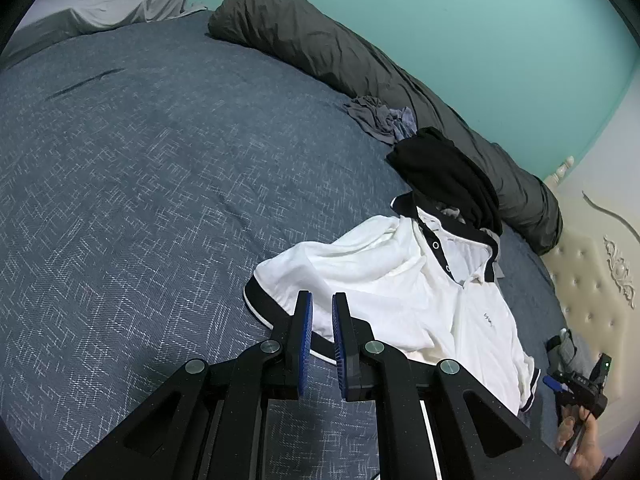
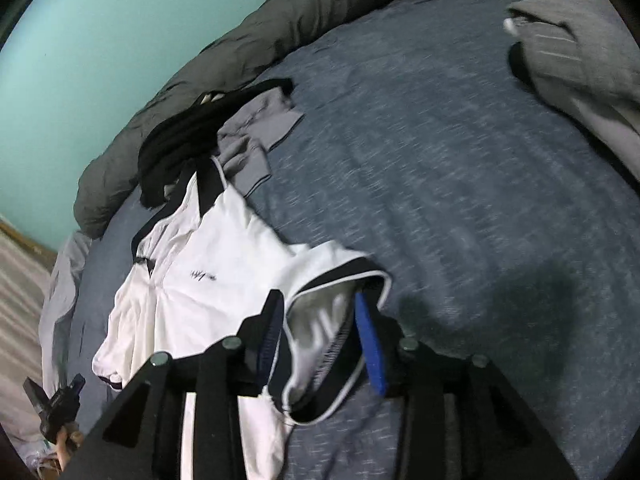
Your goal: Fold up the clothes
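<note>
We have one white polo shirt with black trim lying rumpled on the blue-grey bed, its collar toward the long dark bolster at the wall and its sleeves toward us. It looks light, soft and limp, so we judge it will sag and crease wherever it is lifted; the firmer ribbed bands at the cuffs, collar and hem seem the best places to take hold, since thin jersey may slip from smooth pads. The right gripper stands parted around the black-edged sleeve cuff, the cloth draped between the blue pads without being pinched, so that cuff is released. The left gripper hangs just before the other sleeve, nearly clenched and grasping nothing. Counting the rest: one black garment lies on the collar, one grey garment is tucked beside it, one bluish-grey crumpled piece sits against the bolster, and one grey pile rests well apart across the bed. Two grippers, one bolster, one bed.
</note>
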